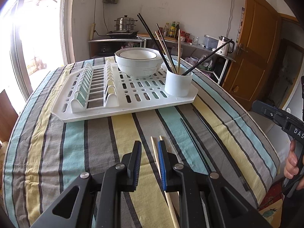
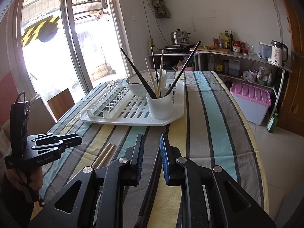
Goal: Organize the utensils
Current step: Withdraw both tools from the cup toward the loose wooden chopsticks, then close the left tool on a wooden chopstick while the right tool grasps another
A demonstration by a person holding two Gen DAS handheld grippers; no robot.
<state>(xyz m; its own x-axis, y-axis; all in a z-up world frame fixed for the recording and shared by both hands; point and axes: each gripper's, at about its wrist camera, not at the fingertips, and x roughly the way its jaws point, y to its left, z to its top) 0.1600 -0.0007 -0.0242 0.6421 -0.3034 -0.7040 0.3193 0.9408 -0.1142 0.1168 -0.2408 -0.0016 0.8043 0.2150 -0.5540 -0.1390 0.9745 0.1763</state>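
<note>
while hovering low over the near edge of the striped-cloth surface (image 1: 76, 133), neither grips yet: left hand-held gripper (image 1: 150, 148) narrowly parted over the pair of pale wooden chopsticks (image 1: 154, 152), right hand-held gripper (image 2: 152, 144) likewise parted, empty, above the two thin black chopsticks (image 1: 214, 142). risks judged: pinching one stick only, rolling its mate toward the edge; snagging loose cloth; knocking the crowded white cylindrical cup (image 1: 178, 82) at the white slotted plastic drying rack's (image 1: 133, 102) near right corner.

I see bright light from the big glass door (image 2: 76, 43). The wall (image 1: 190, 3) is white. A brown wooden door (image 1: 252, 43) stands past the metal shelf (image 2: 237, 57).
</note>
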